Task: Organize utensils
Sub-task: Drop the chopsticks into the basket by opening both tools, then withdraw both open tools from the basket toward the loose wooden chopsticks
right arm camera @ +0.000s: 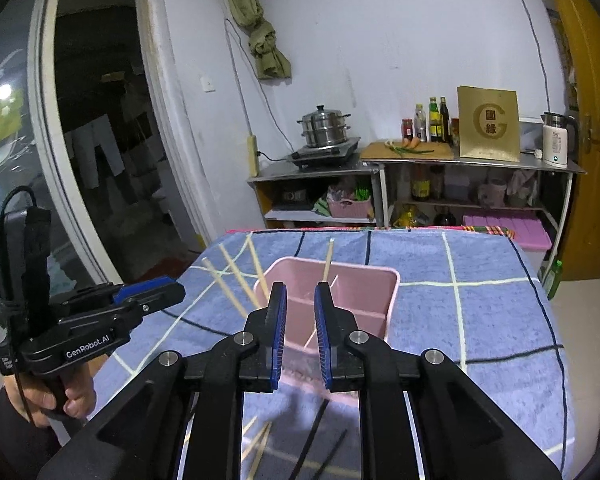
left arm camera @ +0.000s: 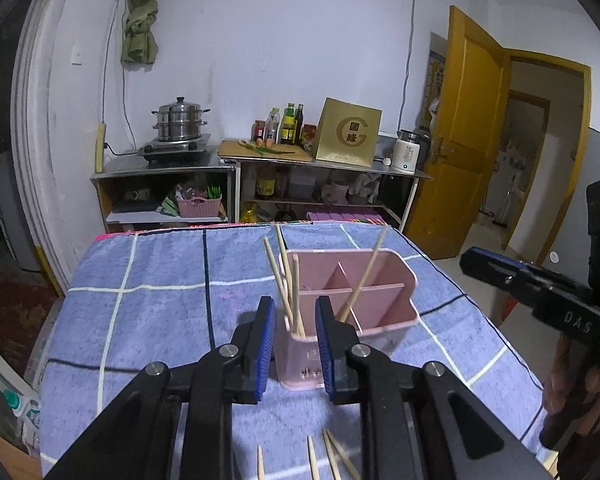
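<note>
A pink utensil holder (left arm camera: 384, 280) with several compartments stands on the blue checked cloth; it also shows in the right wrist view (right arm camera: 364, 292). Several wooden chopsticks (left arm camera: 288, 280) stand in its narrow end compartment, and one more (left arm camera: 364, 276) leans in a middle compartment. My left gripper (left arm camera: 292, 336) is open, its jaws on either side of the holder's near end. My right gripper (right arm camera: 300, 320) is open and empty, just in front of the holder. Loose wooden chopsticks (left arm camera: 332, 456) lie on the cloth near me. Wooden and black chopsticks (right arm camera: 312, 440) lie under the right gripper.
The table (left arm camera: 148, 288) is covered by the blue checked cloth. Behind it stand metal shelves with a steamer pot (left arm camera: 179, 124), bottles (left arm camera: 288, 124), a gold box (left arm camera: 348, 132) and a kettle (left arm camera: 407, 154). A yellow door (left arm camera: 464, 128) is open at the right.
</note>
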Tool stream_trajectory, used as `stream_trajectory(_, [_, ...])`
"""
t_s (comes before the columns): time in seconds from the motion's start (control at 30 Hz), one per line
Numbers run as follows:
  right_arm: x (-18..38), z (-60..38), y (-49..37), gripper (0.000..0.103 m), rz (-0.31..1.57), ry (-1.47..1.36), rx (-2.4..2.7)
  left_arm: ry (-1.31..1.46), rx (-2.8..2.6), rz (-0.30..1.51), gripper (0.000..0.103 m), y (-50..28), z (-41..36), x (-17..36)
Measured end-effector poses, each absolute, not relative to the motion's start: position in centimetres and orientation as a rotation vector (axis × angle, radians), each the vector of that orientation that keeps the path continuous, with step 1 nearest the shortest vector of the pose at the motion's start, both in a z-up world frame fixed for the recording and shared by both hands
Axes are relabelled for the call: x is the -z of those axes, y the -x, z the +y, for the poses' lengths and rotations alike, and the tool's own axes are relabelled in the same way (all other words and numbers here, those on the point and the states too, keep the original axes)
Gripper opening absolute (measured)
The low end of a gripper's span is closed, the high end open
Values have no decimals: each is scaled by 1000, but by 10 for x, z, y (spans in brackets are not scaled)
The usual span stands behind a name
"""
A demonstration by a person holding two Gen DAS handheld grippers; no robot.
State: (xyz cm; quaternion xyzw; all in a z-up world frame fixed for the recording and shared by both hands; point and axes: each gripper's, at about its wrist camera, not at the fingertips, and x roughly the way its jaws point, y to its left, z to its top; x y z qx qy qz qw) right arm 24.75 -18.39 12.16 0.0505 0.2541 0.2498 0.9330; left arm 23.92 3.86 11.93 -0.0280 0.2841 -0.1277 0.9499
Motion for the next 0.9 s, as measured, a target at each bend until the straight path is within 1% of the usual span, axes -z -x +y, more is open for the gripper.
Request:
stream_trajectory(0.27, [-109, -196, -199, 15, 522, -118, -529, 54, 264, 548, 20, -184, 43, -113])
stream_trajectory(0.57, [-81, -200, -159, 15, 553, -95, -512, 58, 273, 565, 20, -133, 45, -85])
stream_trajectory(0.9, [-55, -199, -146, 15, 616, -97, -516, 60, 269, 649, 20, -122, 45, -51])
